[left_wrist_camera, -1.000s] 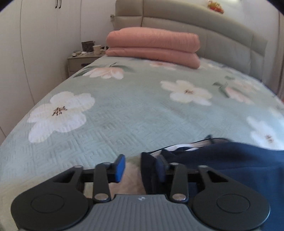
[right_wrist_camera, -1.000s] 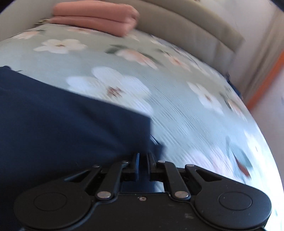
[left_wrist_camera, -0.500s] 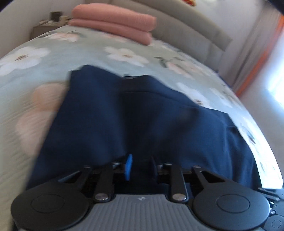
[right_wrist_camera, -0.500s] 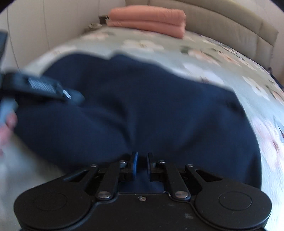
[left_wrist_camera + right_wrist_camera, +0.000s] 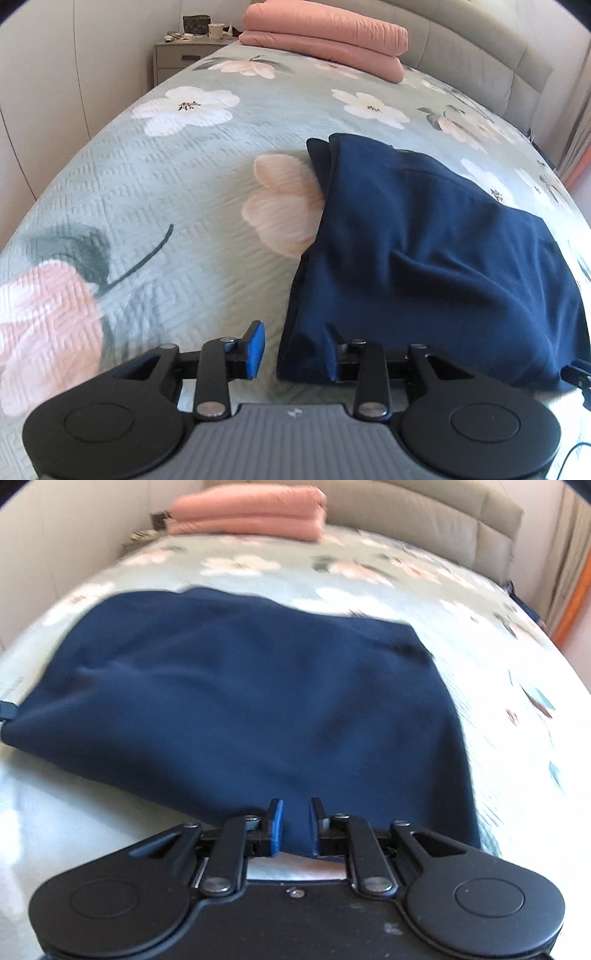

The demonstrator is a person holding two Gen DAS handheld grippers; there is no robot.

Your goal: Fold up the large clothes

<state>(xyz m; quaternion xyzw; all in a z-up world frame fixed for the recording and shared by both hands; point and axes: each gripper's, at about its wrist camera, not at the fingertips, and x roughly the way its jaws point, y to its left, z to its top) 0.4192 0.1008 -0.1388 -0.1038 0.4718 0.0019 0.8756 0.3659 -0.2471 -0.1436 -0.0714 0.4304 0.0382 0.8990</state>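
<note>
A navy blue garment [image 5: 436,251] lies folded into a rough rectangle on the bed; it also fills the middle of the right wrist view [image 5: 251,701]. My left gripper [image 5: 295,349] is open at the garment's near left corner; the corner lies against its right finger, and its left blue pad [image 5: 256,349] is over bare quilt. My right gripper [image 5: 295,825] is open a little, with the garment's near edge lying between its fingers.
The bed has a pale green quilt with flower prints [image 5: 184,177]. A folded pink duvet [image 5: 325,37] lies by the padded headboard [image 5: 480,44]. A nightstand with small items [image 5: 184,51] stands at the far left by the wall.
Both grippers pulled the garment's edge back over itself toward me and then opened, leaving it folded. The left gripper now sits at the folded garment's left corner.
</note>
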